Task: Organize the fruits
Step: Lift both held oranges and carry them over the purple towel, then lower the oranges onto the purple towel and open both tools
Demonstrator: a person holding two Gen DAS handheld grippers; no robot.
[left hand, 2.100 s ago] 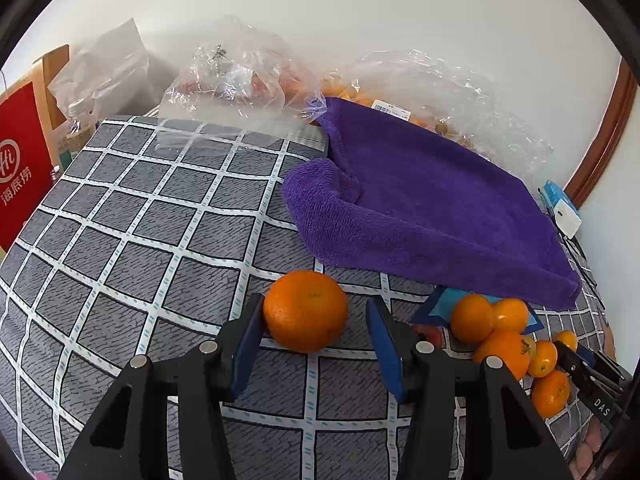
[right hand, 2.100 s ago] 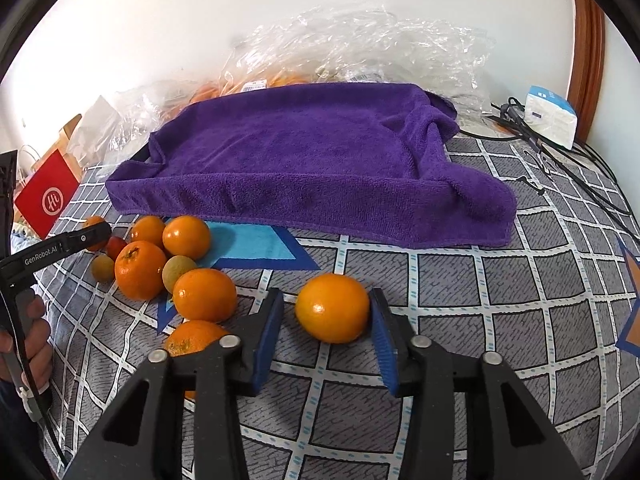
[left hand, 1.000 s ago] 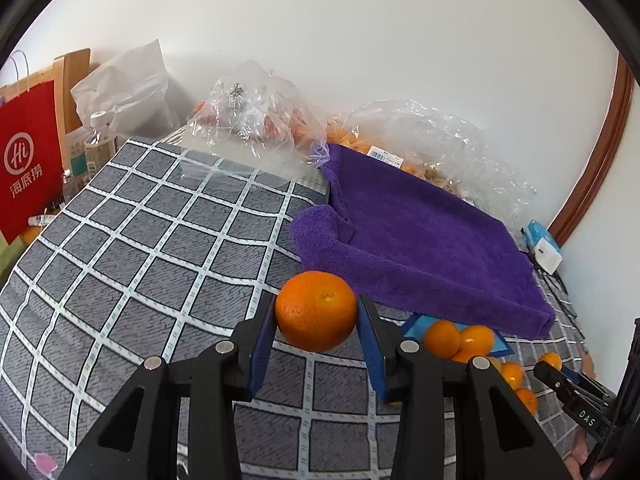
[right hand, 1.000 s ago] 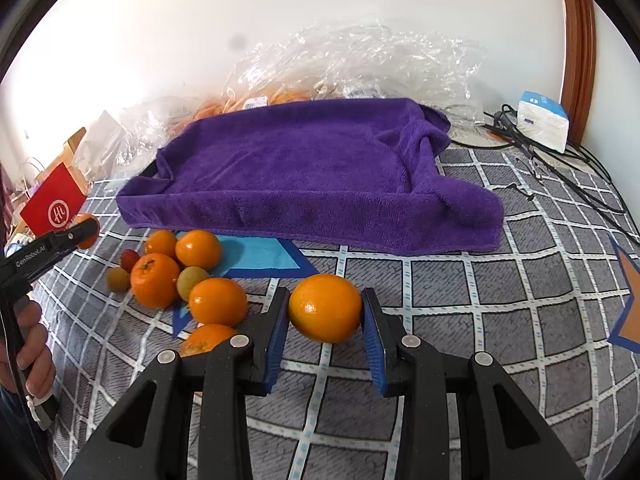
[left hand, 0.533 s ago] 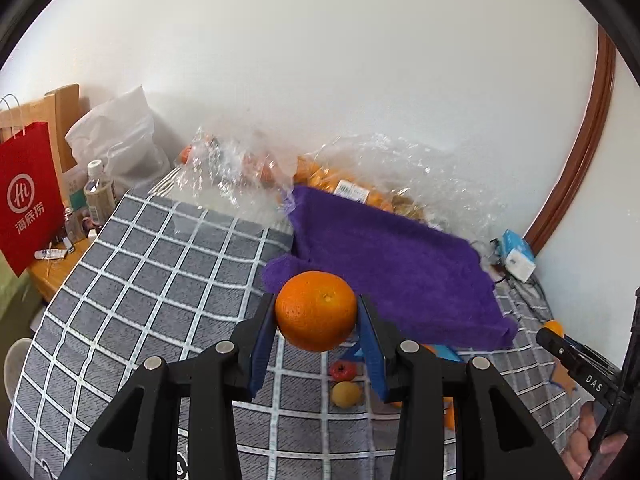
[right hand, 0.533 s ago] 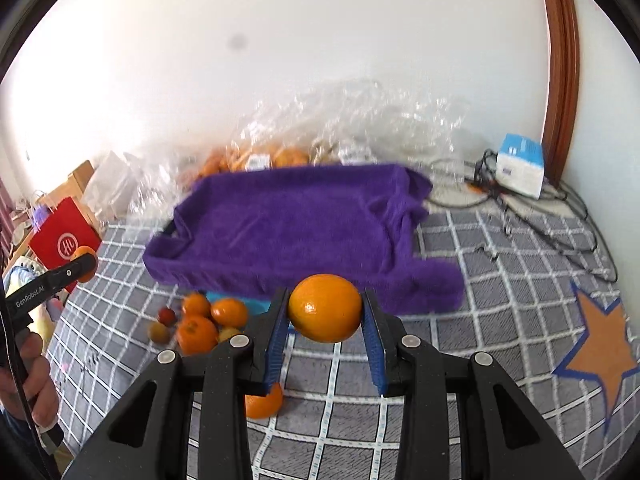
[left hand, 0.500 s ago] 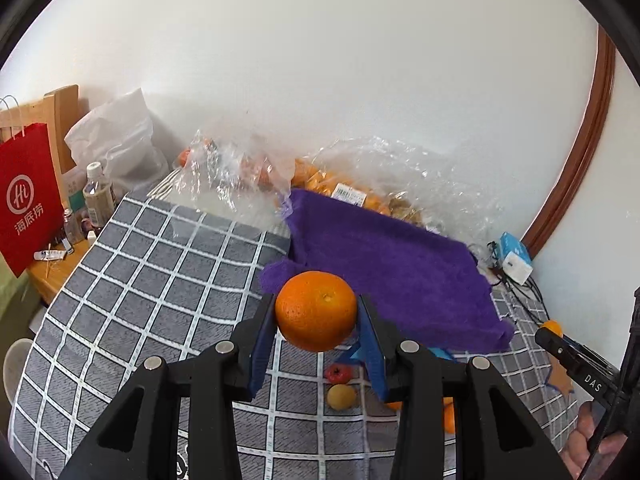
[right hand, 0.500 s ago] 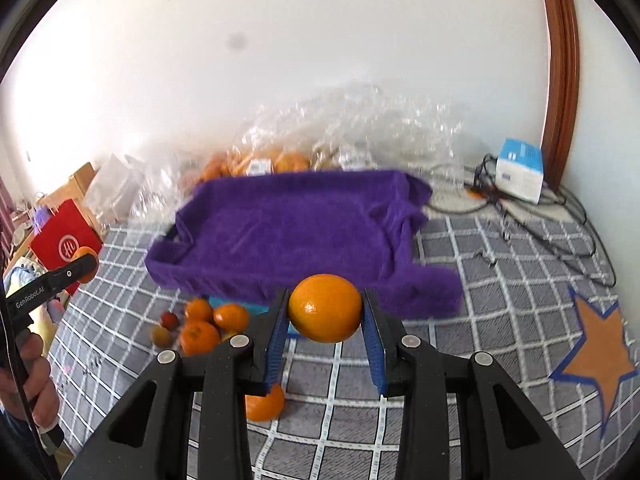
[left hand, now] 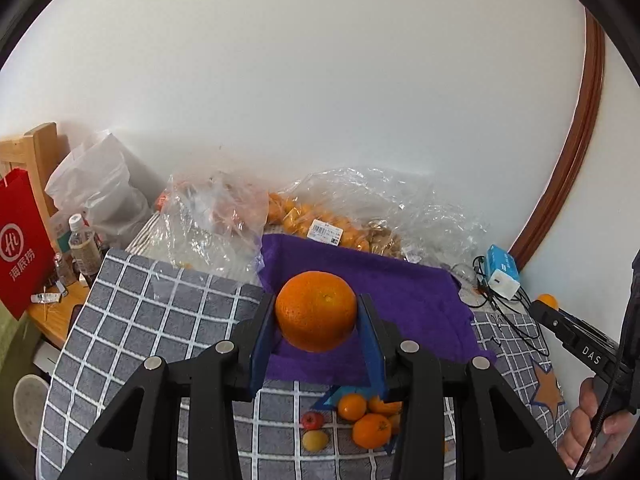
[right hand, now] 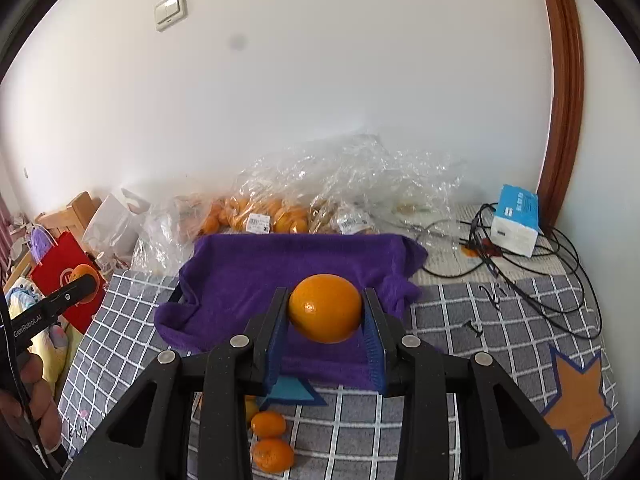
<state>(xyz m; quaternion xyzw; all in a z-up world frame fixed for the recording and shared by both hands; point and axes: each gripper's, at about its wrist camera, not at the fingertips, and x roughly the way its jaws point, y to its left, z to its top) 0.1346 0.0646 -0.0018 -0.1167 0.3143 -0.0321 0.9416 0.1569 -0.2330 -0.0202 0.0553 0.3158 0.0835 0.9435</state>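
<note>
My left gripper [left hand: 316, 328] is shut on a large orange [left hand: 316, 310] and holds it high above the table, over the near edge of the purple towel [left hand: 412, 296]. My right gripper [right hand: 325, 326] is shut on another orange [right hand: 325, 307], also high above the purple towel [right hand: 256, 272]. Several small oranges [left hand: 370, 430] with a red fruit [left hand: 312, 420] and a yellow fruit [left hand: 315, 439] lie on the checked cloth [left hand: 132, 320] below; some of these oranges show in the right wrist view [right hand: 269, 424].
Clear plastic bags of fruit [left hand: 336, 228] lie behind the towel against the wall. A blue-white box [right hand: 516, 220] and black cables [right hand: 532, 276] are at the right. A red paper bag [left hand: 18, 240] and bottle [left hand: 82, 246] stand left, off the table.
Both grippers closed on their oranges and lifted them from the checked cloth to high above the table, toward the purple towel.
</note>
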